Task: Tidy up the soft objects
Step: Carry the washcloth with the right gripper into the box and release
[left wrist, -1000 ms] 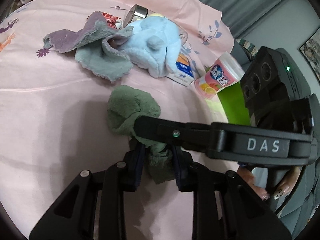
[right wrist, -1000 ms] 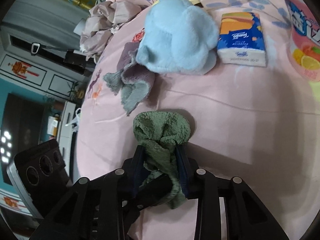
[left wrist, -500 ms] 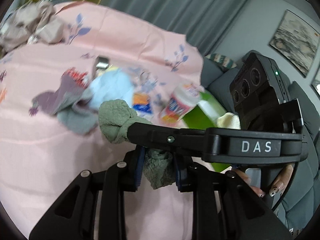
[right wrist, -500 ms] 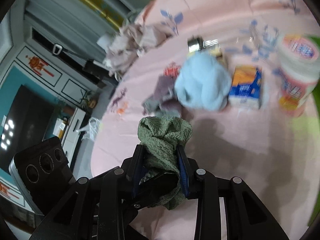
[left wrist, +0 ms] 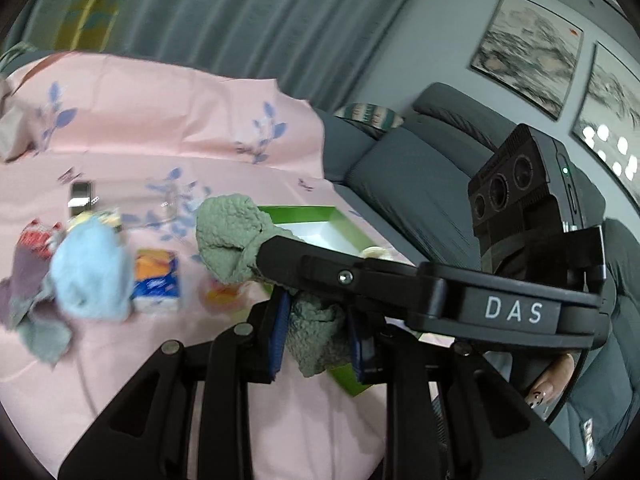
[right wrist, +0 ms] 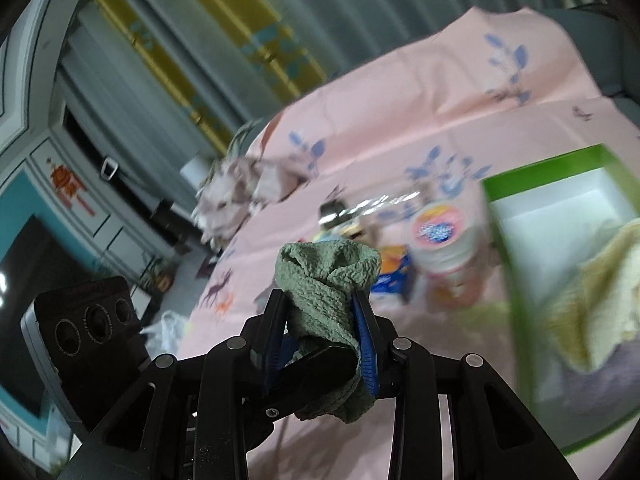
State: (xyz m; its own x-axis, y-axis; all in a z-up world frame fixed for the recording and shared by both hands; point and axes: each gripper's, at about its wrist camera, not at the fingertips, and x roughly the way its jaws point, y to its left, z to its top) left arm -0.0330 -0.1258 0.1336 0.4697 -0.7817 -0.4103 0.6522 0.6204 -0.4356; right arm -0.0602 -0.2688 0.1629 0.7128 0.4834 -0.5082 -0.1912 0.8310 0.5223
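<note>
Both grippers are pinching the same green cloth (left wrist: 232,240), held up off the pink sheet (left wrist: 120,120): the left gripper (left wrist: 316,332) is clamping its lower end, the right gripper (right wrist: 324,332) its middle. I'd say keep both squeezing, carry it over the green box (right wrist: 560,164), and drop it beside the yellow cloth (right wrist: 592,280).

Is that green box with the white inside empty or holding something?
Holding something: the green box already contains a pale yellow fuzzy cloth, lying against its white interior.
</note>
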